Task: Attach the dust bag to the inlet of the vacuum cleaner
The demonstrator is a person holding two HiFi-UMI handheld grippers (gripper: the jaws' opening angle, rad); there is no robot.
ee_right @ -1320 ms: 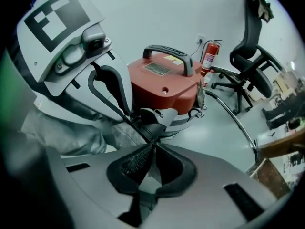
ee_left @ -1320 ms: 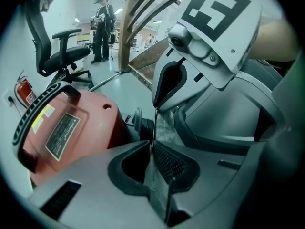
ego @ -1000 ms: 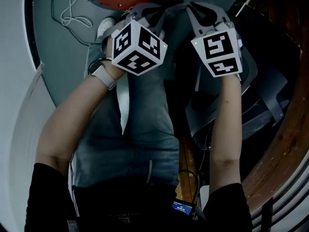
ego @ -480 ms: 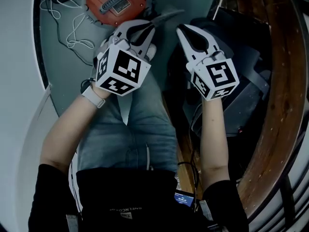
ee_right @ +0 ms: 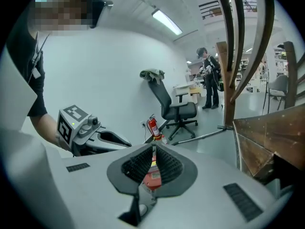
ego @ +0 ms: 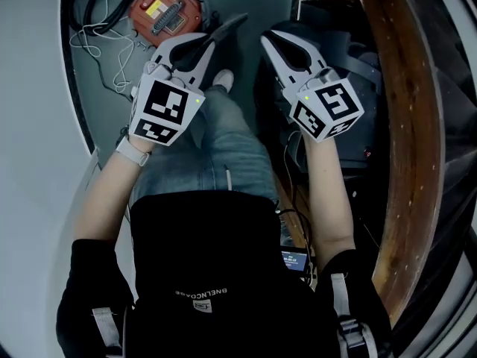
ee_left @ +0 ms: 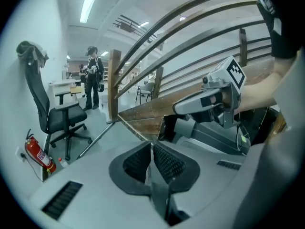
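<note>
The vacuum cleaner [ego: 165, 13], a round orange body with a yellow label, sits on the grey floor at the top left of the head view, a black hose [ego: 93, 2] beside it. Part of it shows red through the slit of my right gripper [ee_right: 153, 149]. No dust bag shows in any view. My left gripper [ego: 235, 21] is held in the air just right of the vacuum, jaws shut and empty [ee_left: 152, 147]. My right gripper [ego: 267, 37] hovers beside it, also shut on nothing, over a dark case [ego: 350, 58].
A white cord [ego: 104, 43] lies loose by the vacuum. A curved wooden railing [ego: 406, 125] runs down the right. An office chair [ee_right: 174, 106] and a fire extinguisher [ee_right: 152, 127] stand by the white wall. A person [ee_left: 93, 75] stands far back.
Both grippers have moved further out ahead of the body, jaws still shut. The orange vacuum has come fully into the head view at the top left.
</note>
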